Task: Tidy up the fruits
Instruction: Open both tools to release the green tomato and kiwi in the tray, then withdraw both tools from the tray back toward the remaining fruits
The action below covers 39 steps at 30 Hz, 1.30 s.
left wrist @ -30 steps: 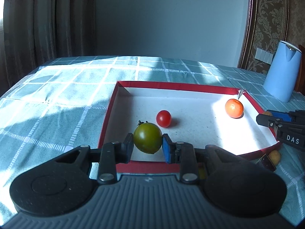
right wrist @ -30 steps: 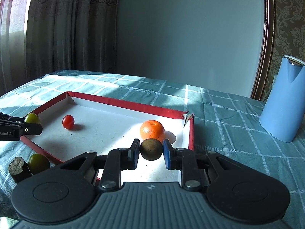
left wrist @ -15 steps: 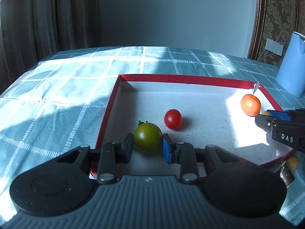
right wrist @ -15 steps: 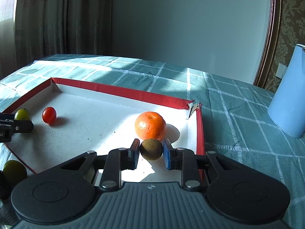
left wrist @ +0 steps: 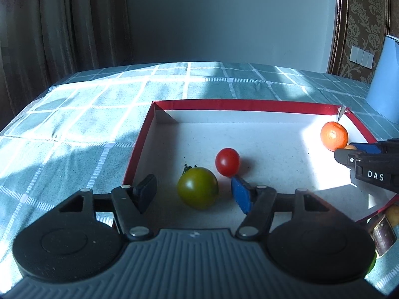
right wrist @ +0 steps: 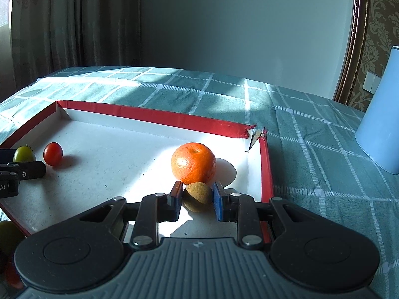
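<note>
The left tongs [left wrist: 194, 191] stand parted over the near left part of the tray [left wrist: 239, 105], a shallow box with a red rim and a white floor. Their jaws have just been opening. The green tomato [left wrist: 197, 188] sits on the tray floor between the two pads, with a clear gap on each side, so it is released and not gripped. Just beyond it and slightly to the right lies the red tomato [left wrist: 227, 162], also on the tray floor; whether the two touch cannot be told from this view.

The right tongs [right wrist: 197, 198] are clenched on a small brown round fruit [right wrist: 197, 196], both pads pressing its sides. It is held low over the sunlit right end of the tray, just in front of the orange [right wrist: 193, 166], which rests near the torn far right corner. Whether the brown fruit touches the floor or the orange cannot be told.

The tray lies on a table covered by a teal checked cloth [right wrist: 311, 169]. A pale blue jug [right wrist: 381, 124] stands on the cloth well to the right of the tray. Another green fruit [right wrist: 7, 234] lies outside the tray's near left edge in the right wrist view.
</note>
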{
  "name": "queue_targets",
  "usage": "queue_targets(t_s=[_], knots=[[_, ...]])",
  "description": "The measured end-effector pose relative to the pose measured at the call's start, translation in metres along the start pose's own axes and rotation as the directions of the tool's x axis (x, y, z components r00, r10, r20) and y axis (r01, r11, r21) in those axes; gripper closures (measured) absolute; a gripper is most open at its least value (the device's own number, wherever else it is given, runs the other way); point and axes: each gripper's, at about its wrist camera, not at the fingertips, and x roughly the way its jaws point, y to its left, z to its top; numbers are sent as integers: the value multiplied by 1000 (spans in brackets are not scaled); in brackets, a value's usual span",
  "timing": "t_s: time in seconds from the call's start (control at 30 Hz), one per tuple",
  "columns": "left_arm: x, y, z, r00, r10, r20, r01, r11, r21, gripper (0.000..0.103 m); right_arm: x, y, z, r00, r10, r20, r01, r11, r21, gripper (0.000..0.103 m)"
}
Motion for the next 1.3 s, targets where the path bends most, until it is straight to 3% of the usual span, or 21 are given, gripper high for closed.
queue_targets(t_s=[0.1, 0.23, 0.3, 0.33, 0.37, 0.77, 1.1, 1.3], knots=[[-2, -7, -3, 1000, 18, 18, -19, 999, 39, 21, -1, -1, 0, 1000, -2, 1, 2, 1000, 5, 76], [-4, -10, -6, 1000, 11, 14, -11, 998, 59, 17, -2, -4, -2, 1000, 1, 4, -1, 1000, 15, 72], [-6, -9, -7, 1000, 5, 21, -6, 998, 59, 15, -3, -6, -3, 1000, -2, 5, 2, 1000, 26, 56], [-8, -9, -8, 1000, 4, 29, -6, 998, 61, 13, -3, -7, -3, 1000, -3, 13, 2, 1000, 32, 38], [-9, -9, -8, 999, 12, 37, -14, 998, 60, 7, -6, -7, -4, 1000, -3, 26, 2, 999, 32, 33], [-32, -3, -19, 994, -20, 108, 14, 999, 51, 4, -29, -15, -12, 997, 10, 76, -14, 999, 47, 33], [-71, 15, -38, 980, -33, 198, 38, 999, -17, 0, -63, -19, -28, 991, 27, 133, -35, 997, 62, 32], [-90, 27, -52, 968, -158, 194, 167, 985, -34, 0, -74, -22, -33, 988, 43, 147, -56, 994, 89, 27]])
